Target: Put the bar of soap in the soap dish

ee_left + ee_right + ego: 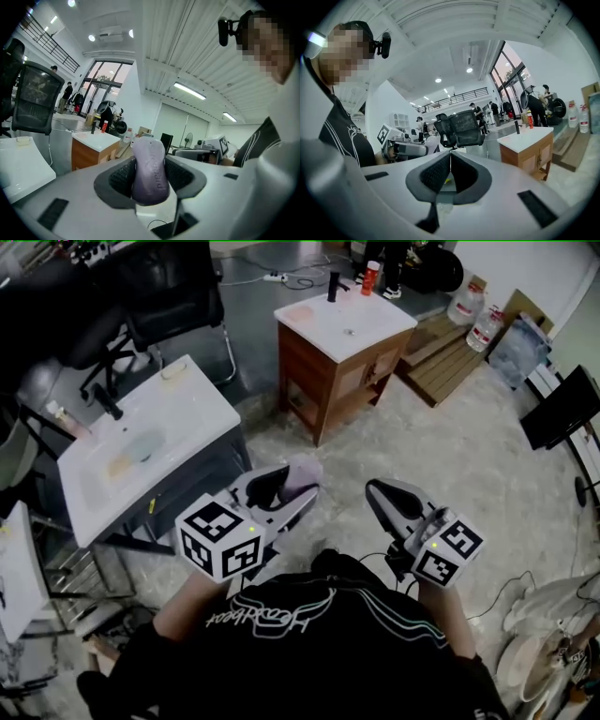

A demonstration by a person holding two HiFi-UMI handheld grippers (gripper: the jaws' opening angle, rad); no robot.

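My left gripper [296,487] is shut on a lilac bar of soap [302,472], held level in front of the person's chest. In the left gripper view the soap [150,168] stands on edge between the dark pads [123,177], and its top pokes out past the jaw tips. My right gripper [376,491] is beside it on the right, shut, with the tips touching and nothing between them [450,155]. A white sink counter [187,409] stands ahead on the left. A small pale dish-like thing [173,371] sits at its far corner [22,140].
A wooden vanity [328,371] with a white top, a black faucet and a red bottle [371,277] stands ahead. Black office chairs [169,296] are behind the white sink. Water jugs [473,315], wooden pallets and a dark monitor [562,409] are at the right.
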